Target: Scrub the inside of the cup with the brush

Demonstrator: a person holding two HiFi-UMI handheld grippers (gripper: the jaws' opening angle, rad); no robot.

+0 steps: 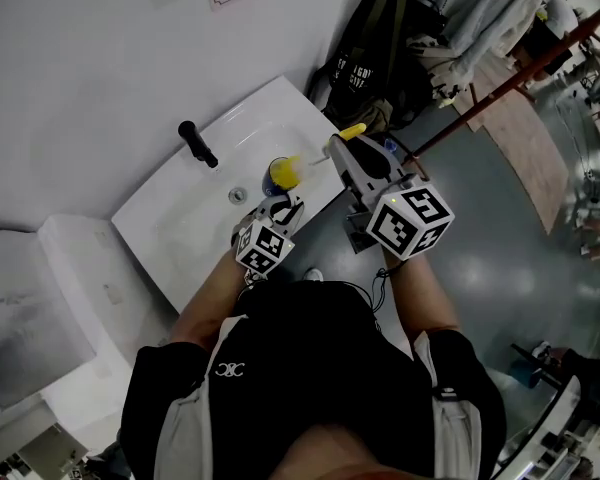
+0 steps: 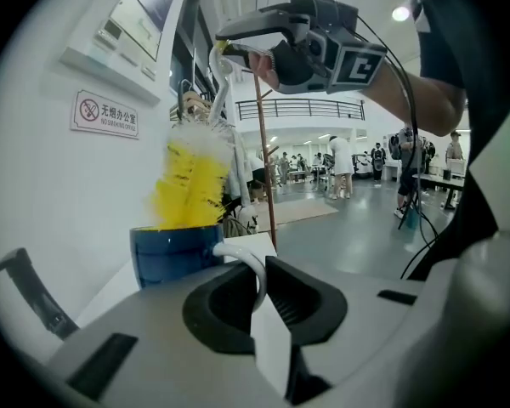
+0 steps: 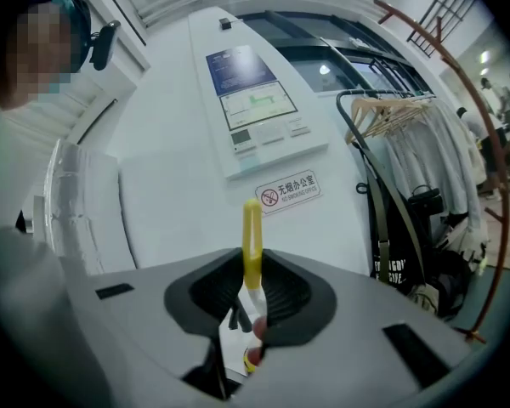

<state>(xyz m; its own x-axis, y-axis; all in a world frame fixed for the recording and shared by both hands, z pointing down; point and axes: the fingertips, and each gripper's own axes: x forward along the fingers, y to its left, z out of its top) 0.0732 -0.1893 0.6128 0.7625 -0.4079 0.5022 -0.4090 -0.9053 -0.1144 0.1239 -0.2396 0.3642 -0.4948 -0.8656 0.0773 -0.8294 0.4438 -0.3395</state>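
Observation:
A blue cup with a white handle hangs over the white sink. My left gripper is shut on that handle, the cup just beyond the jaws. The brush's yellow bristle head sticks up out of the cup's mouth, its lower end inside. My right gripper is above and to the right of the cup, shut on the brush's handle. The handle's yellow end pokes out past the jaws.
A black faucet stands at the sink's back edge, and the drain lies left of the cup. A white cabinet adjoins the sink on the left. Dark bags and a clothes rack stand to the right, against the wall.

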